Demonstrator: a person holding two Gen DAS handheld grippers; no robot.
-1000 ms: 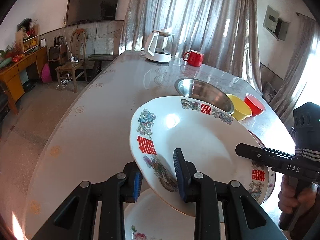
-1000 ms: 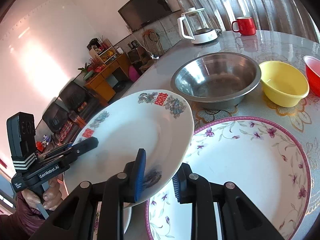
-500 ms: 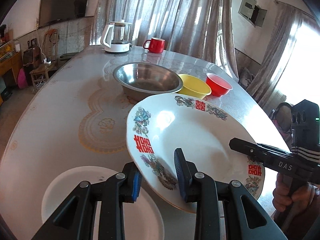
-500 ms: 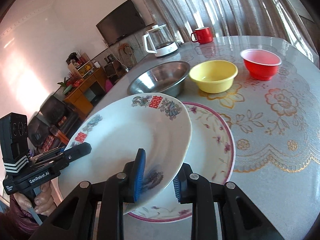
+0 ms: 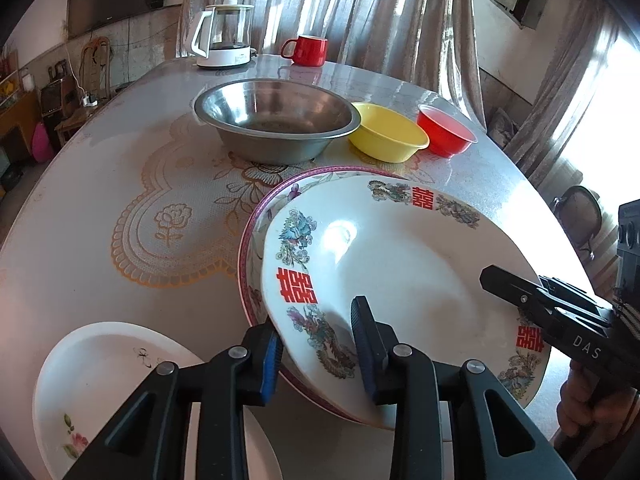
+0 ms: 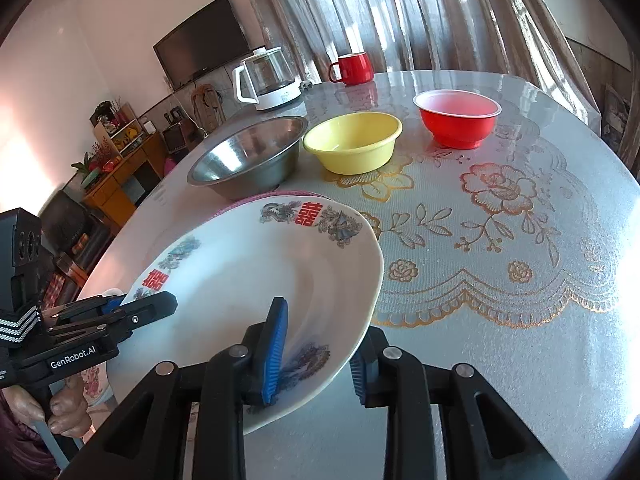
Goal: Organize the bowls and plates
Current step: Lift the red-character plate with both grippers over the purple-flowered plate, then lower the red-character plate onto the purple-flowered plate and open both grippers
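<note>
Setting the dragon plate [image 5: 400,264] onto the pink-rimmed plate [image 5: 256,216]

Carried across the bench [image 5: 120,184], it now lies over that plate near the front edge; both jaws have just been easing apart, left gripper [image 5: 316,354] and right gripper [image 6: 318,354] straddling its rim, apparently loosened. Steel bowl [image 5: 276,120], yellow bowl [image 5: 386,132] and red bowl [image 5: 446,130] sit empty, unstacked.

Dragon plate [image 5: 400,264] lies on rimmed plate [image 5: 256,216]; steel bowl [image 5: 276,120] at 11 o'clock behind, plastic bowls [image 5: 386,132] at 12, small plate [image 5: 100,364] at 8.
</note>
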